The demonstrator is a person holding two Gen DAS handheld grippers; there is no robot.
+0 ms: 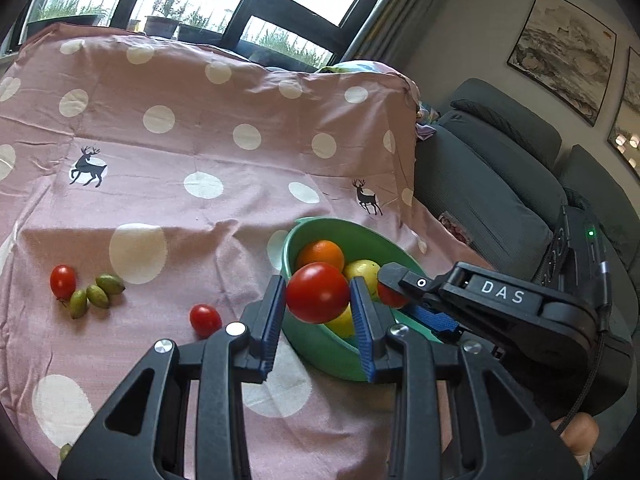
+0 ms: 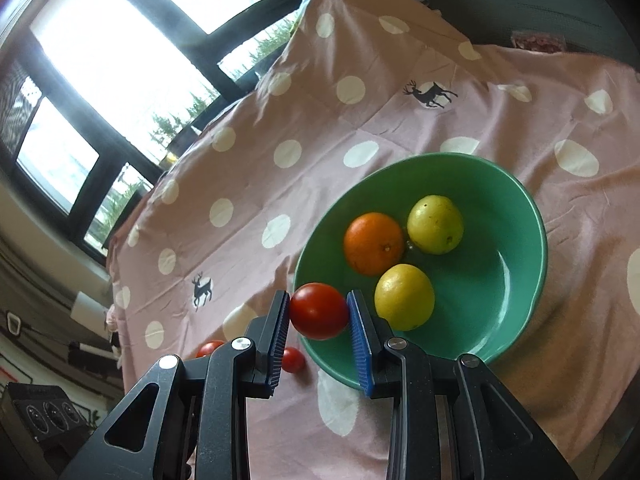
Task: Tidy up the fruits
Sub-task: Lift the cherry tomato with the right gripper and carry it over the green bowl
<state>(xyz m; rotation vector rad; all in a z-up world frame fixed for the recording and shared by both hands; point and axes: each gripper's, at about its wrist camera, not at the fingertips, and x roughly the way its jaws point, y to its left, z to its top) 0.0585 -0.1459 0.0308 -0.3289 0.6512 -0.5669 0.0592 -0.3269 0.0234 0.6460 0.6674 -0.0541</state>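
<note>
Left wrist view, scanning from the left edge: a small red cherry tomato (image 1: 63,281) is lying beside three green olive-shaped fruits (image 1: 97,294) at mid-left on the pink polka-dot cloth with deer prints (image 1: 168,184). A second loose cherry tomato (image 1: 205,320) is sitting lower, just left of the left gripper (image 1: 318,294).

The left gripper is pinching a round glossy red tomato (image 1: 318,293) between its blue ribbed pads – jaws pressed onto both flanks, fruit roughly spherical, so no long axis to align. The held tomato is hanging at the near-left rim of the green ceramic bowl (image 1: 320,350), appearing just above rim level. Inside the bowl: an orange citrus fruit (image 1: 322,254) and two yellow lemon-like fruits (image 1: 362,274).

Further right, the right gripper (image 1: 394,294) is reaching in from the lower right and gripping another red tomato (image 1: 390,296) over the bowl's right side.

Right wrist view confirms: the right gripper's jaws are clamped on the red tomato (image 2: 319,311), positioned at the bowl's lower-left rim (image 2: 320,354).

Judgement – both tomatoes are placed for release into the bowl; the open floor lies right of the citrus cluster. The two grippers are near each other over the bowl, so collision between them is the main risk.
</note>
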